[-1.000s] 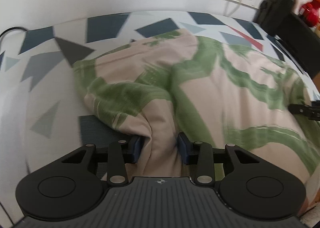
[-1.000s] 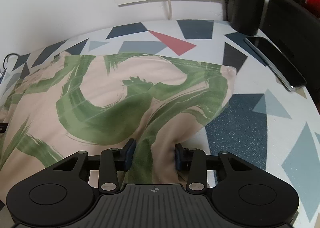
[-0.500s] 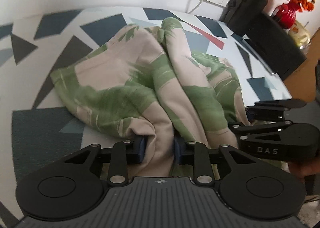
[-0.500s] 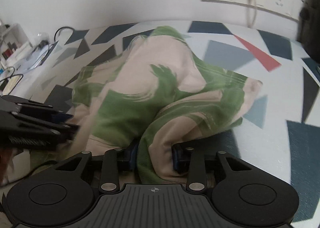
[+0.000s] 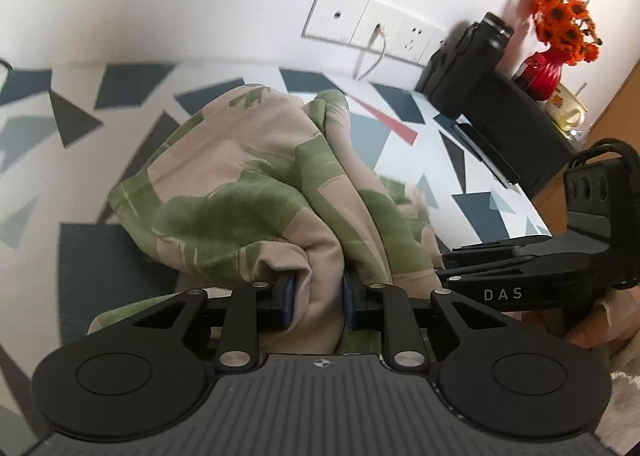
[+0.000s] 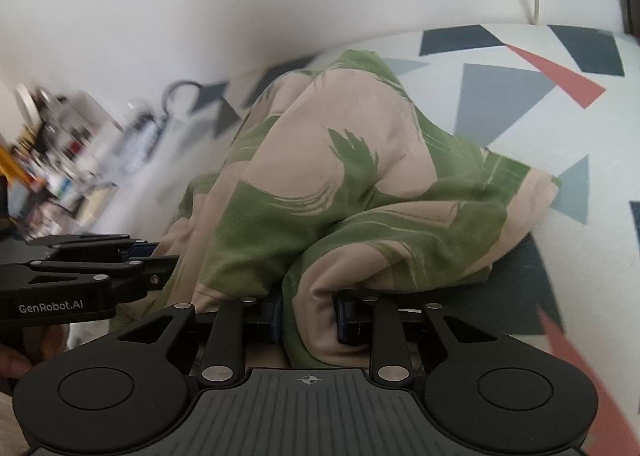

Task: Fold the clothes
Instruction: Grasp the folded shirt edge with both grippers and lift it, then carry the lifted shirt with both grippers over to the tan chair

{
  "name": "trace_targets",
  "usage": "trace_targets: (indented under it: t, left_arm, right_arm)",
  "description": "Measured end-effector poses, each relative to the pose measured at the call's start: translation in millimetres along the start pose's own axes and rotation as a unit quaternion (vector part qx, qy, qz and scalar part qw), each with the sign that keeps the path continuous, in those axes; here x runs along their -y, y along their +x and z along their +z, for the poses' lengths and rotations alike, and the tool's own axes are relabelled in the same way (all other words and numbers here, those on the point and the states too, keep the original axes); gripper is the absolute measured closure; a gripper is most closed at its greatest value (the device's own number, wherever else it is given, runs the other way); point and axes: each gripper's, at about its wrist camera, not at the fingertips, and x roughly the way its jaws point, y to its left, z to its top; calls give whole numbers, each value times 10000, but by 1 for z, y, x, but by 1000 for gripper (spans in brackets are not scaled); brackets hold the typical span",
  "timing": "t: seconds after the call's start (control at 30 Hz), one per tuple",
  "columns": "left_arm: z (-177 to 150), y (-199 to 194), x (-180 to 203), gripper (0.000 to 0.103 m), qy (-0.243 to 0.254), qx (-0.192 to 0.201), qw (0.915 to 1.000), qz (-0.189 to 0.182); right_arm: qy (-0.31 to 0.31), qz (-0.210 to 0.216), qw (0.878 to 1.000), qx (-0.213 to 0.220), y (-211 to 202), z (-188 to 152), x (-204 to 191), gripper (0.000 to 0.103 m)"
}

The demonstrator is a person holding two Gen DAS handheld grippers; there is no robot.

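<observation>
Left claw: jaws closing, blue pads pressed on a bunched fold of the green-and-beige garment. Right claw: jaws likewise closing, pads gripping another fold of the same garment. The cloth between each pair of pads hides the pad faces; the gripped edges cannot be identified as hem, sleeve or collar.

The garment rises from both claws in a crumpled ridge and drapes onto the worktop, which carries a white cover with grey, dark blue and red triangles. Garment type cannot be determined.

In the left wrist view the right claw enters from the right edge, its side lettered "DAS"; fingers of the person's hand show beneath it, mostly cut off. In the right wrist view the left claw enters from the left edge, lettered "GenRobot.AI".

Wall sockets sit behind the worktop with one white cable plugged in; small print on the plates is unreadable. A black case and a red vase of orange flowers stand at the right. Shelf clutter at far left is motion-blurred.
</observation>
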Motion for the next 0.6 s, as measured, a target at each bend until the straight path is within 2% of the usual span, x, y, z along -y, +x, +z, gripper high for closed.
trace_targets:
  t: [0.1,0.3,0.6]
  left_arm:
    - [-2,-17,5,81,99,136,9998,85]
    - [-23,-69,4,81,28,656,9978,75]
    - [-87,-190,-24,81,-106,1512,9883,170]
  right_arm:
    - [-105,57,9999,110,-8,-1,-13,79]
    - [-504,-41,9977,458,-28,-8,-59,79]
    - [-1212,-152,9888,860,-55,-51,-185,79]
